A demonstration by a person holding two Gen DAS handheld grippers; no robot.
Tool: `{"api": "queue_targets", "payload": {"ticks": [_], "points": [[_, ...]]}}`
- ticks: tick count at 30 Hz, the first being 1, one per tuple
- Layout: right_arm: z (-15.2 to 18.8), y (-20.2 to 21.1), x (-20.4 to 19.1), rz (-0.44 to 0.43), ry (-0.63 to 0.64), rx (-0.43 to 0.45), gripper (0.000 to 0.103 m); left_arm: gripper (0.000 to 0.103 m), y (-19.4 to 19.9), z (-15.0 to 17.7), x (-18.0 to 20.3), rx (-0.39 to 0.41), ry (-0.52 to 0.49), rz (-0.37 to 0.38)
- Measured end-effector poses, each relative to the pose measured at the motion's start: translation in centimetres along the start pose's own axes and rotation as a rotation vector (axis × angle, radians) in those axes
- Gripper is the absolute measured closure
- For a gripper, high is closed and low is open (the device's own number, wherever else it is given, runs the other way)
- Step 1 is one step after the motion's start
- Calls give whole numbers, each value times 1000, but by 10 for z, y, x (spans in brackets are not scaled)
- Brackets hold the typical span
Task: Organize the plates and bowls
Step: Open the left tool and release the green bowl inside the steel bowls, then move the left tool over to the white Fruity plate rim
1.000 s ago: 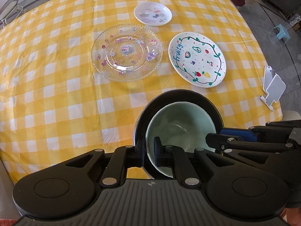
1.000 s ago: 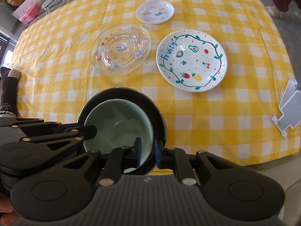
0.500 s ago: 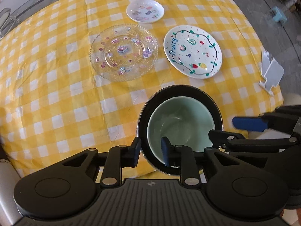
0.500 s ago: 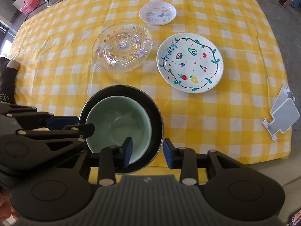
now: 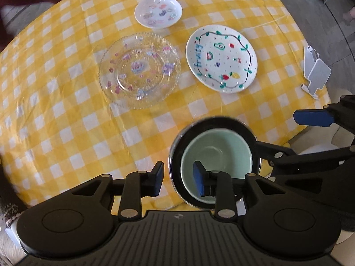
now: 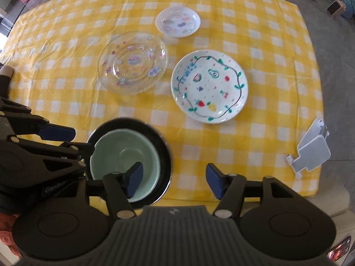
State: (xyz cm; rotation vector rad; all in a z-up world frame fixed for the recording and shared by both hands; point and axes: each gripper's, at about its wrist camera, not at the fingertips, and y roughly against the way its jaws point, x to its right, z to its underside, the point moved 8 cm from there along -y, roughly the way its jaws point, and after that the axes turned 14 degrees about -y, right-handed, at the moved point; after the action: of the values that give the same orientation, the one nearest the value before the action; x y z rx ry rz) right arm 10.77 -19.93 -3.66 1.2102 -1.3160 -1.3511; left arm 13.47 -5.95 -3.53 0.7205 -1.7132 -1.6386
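Yellow-and-white checked cloth is covering the whole tabletop (image 5: 66,115), with grey floor showing past its edges at the upper right of the left wrist view. Down at the lower centre of that view, a mint-green bowl (image 5: 218,155) is sitting nested inside a black bowl (image 5: 177,155), near the front edge of the cloth. The left gripper (image 5: 178,180) is hanging over the black bowl's left rim, and its jaws are opening: one blue pad is standing outside the rim, the other over the green bowl, neither pressing on anything. From the right wrist view, the right gripper (image 6: 174,180) is opening too, its jaws spread wide, the left pad over the green bowl, the right pad over bare cloth, nothing clamped. Further up in the left wrist view, a clear glass plate (image 5: 139,69) with small coloured decals is lying flat at centre left, a white plate with painted fruit (image 5: 221,58) is lying just to its right, apart from it, and a small white dish (image 5: 158,11) is sitting above them both. At the right edge of the frame, a white folding stand (image 5: 315,73) is resting by the cloth's corner.
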Motion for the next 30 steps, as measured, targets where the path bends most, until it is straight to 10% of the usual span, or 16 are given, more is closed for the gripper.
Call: {"api": "queue_targets", "payload": {"ticks": [30], "points": [[-81, -92, 109, -152, -355, 297, 57, 75, -90, -102, -16, 217, -28, 148]]}}
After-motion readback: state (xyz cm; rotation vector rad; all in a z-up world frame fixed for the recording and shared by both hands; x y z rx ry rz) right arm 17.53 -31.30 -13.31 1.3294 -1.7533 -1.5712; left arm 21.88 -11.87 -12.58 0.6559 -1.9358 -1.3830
